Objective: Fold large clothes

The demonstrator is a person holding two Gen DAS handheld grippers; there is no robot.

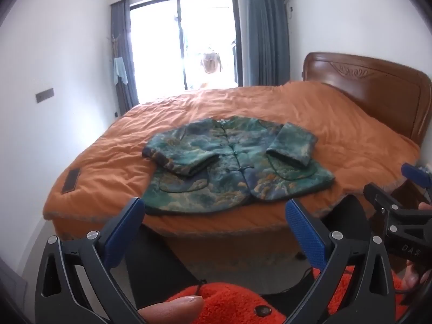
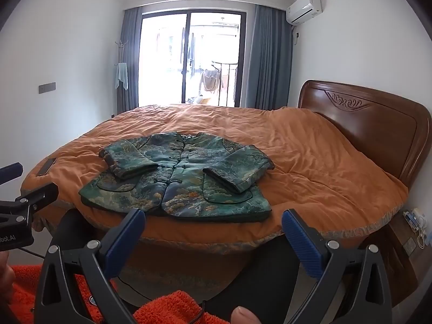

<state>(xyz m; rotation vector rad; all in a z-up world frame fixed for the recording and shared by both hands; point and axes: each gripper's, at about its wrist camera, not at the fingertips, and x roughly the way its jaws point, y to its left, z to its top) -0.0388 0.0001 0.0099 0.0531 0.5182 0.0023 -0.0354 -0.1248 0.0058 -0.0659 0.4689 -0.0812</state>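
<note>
A green and blue patterned jacket (image 1: pixel 232 162) lies flat, front up and buttoned, on the orange bedspread (image 1: pixel 337 135) near the bed's front edge. Both sleeves are folded inward across its front. It also shows in the right wrist view (image 2: pixel 183 178). My left gripper (image 1: pixel 216 216) is open and empty, held back from the bed in front of the jacket's hem. My right gripper (image 2: pixel 213 225) is open and empty, also short of the bed's edge. Each gripper shows at the side of the other's view.
A wooden headboard (image 2: pixel 364 124) stands at the right. A dark flat rectangle (image 1: pixel 70 180) lies on the bedspread at the left. A bedside table with cables (image 2: pixel 413 229) is at the right. A window with curtains (image 2: pixel 191 59) is behind the bed.
</note>
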